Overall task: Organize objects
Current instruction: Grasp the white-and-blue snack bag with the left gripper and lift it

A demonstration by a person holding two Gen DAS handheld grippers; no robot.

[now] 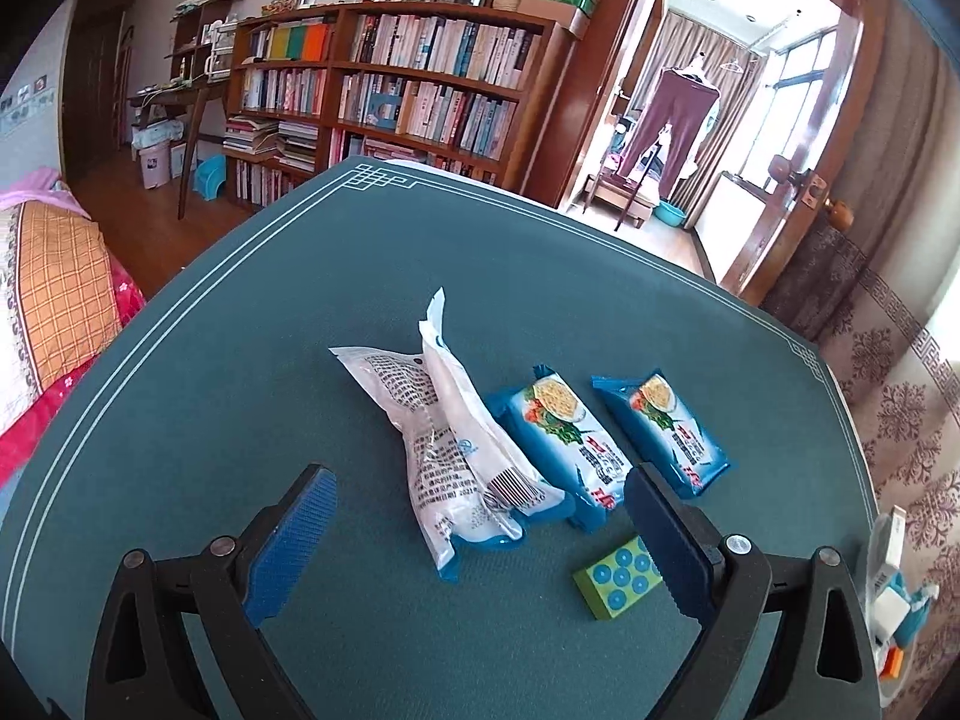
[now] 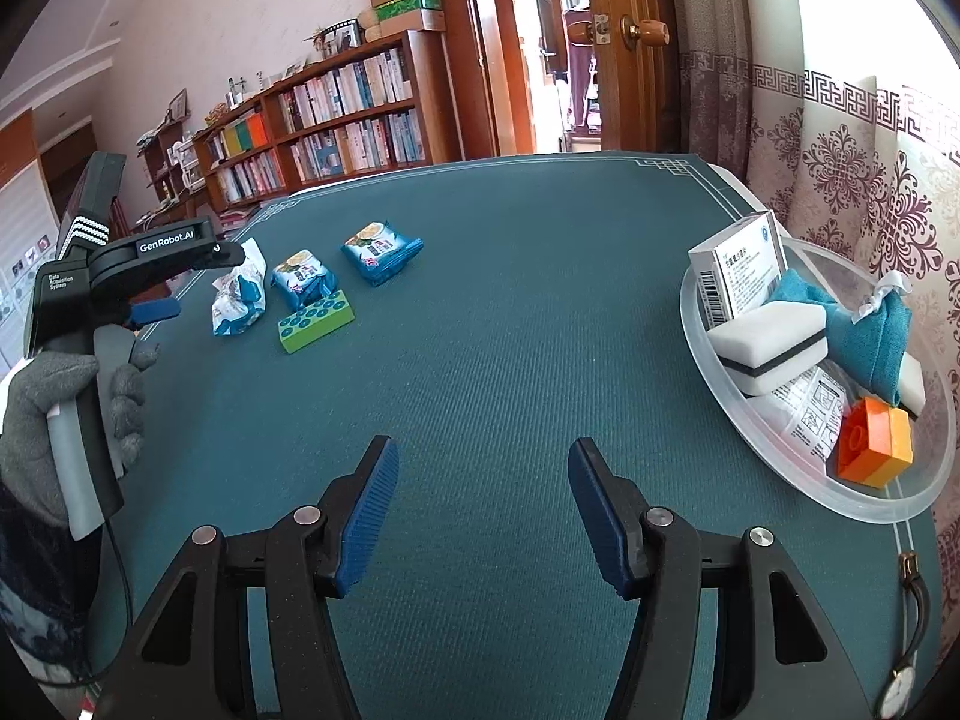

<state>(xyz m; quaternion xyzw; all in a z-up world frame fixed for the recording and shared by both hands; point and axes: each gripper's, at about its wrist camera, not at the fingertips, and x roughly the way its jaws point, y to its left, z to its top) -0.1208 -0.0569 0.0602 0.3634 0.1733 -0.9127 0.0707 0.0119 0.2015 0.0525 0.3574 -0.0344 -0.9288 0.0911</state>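
Snack packets on the green surface (image 1: 240,360): we counted a white packet (image 1: 444,444) leaning over a blue packet (image 1: 564,450), and a second blue packet (image 1: 666,432) just beside them, apart. Green block (image 1: 618,579) with blue dots lay near these. Our left tool (image 1: 480,534) hung over that group, jaws wide, gripping nothing. Our right tool (image 2: 483,510) stood part open over bare cloth, also empty. Clear bowl (image 2: 696,330) at the surface's right edge held a box (image 2: 738,276), white sponge (image 2: 774,348), teal pouch (image 2: 864,336) and orange block (image 2: 876,444)
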